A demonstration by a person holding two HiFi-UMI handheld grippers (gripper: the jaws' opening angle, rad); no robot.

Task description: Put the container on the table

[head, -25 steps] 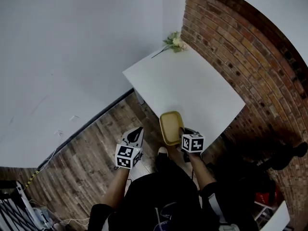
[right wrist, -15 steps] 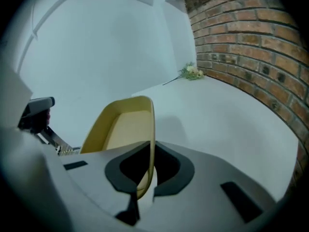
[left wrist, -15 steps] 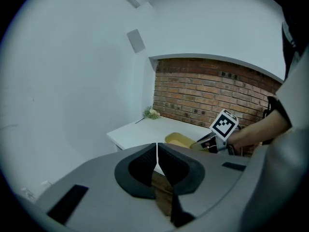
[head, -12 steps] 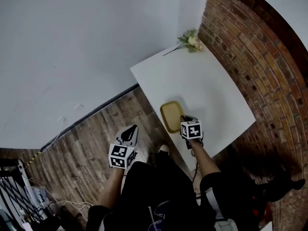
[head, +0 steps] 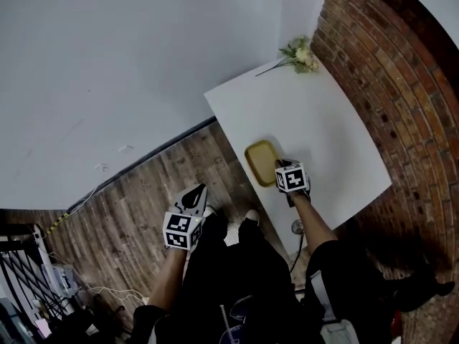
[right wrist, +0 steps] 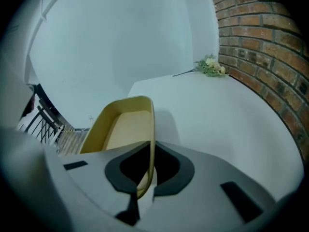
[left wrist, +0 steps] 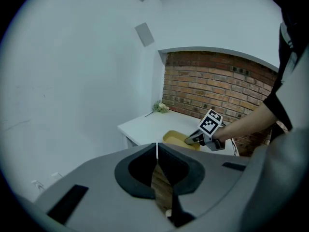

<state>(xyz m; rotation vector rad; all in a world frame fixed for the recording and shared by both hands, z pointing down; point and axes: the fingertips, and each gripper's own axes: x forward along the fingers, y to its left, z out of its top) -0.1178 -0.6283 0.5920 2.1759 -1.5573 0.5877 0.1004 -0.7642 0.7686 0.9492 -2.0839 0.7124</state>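
A shallow yellow container (head: 261, 162) is over the near-left part of the white table (head: 323, 120); whether its base touches the top I cannot tell. My right gripper (head: 281, 168) is shut on the container's near right rim. The right gripper view shows the rim wall pinched between the jaws of this gripper (right wrist: 150, 152), with the container (right wrist: 123, 127) stretching forward over the table (right wrist: 222, 115). My left gripper (head: 196, 193) hangs shut and empty over the wooden floor, left of the table. In the left gripper view that gripper (left wrist: 157, 150) points toward the container (left wrist: 176, 138).
A flower sprig (head: 300, 54) lies at the table's far corner, seen too as flowers (right wrist: 211, 66). A brick wall (head: 401, 84) runs along the table's right side and a white wall (head: 107, 70) stands behind. A black rack (head: 14, 264) and cables stand on the floor (head: 136, 199) at lower left.
My right gripper has carried the container from overhanging the table's near edge to further in over the tabletop. The left gripper stays low over the floor.
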